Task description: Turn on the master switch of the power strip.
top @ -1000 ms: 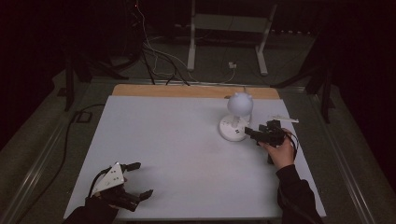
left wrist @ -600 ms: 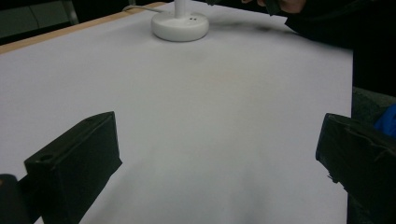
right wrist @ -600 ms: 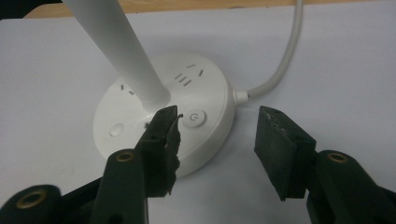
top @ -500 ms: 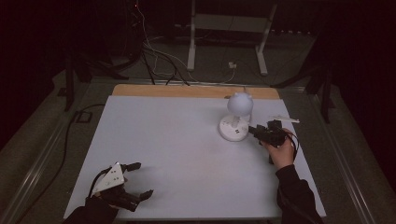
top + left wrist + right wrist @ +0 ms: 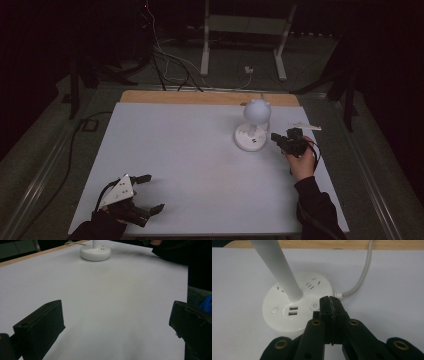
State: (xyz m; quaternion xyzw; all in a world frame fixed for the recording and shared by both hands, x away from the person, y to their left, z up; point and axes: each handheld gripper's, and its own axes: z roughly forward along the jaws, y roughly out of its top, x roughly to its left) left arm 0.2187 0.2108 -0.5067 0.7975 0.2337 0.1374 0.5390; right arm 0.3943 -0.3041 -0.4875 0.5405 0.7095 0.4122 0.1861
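One white plastic desk lamp (image 5: 253,131) stands on the pale grey worktop (image 5: 190,165), toward its far right part. It has a round flat base, a slanted white stem and a ball-shaped head. On the base top, the right gripper view shows two USB sockets (image 5: 294,310) stacked one above the other, one round power button (image 5: 313,306), one smaller round button (image 5: 274,310) to the left, and slot outlets at two spots behind the stem. One white cable (image 5: 362,275) leaves the base and runs off toward the far wooden edge strip (image 5: 200,97).

There are two hand-held grippers. The right hand-held gripper (image 5: 286,141) sits just beside the lamp base on its right, jaws clenched together with nothing between them; in its own view the closed tips (image 5: 329,304) are level with the power button, and whether they touch the base I cannot tell. The left hand-held gripper (image 5: 145,192) rests near the front left corner, well apart from the lamp, jaws spread wide and released.

The middle and left of the worktop lie bare, giving wide room between the two grippers. The lamp is near the far and right edges. The lamp head is cut off in both gripper views. A thin light strip (image 5: 300,126) behind the right hand is too small to identify.
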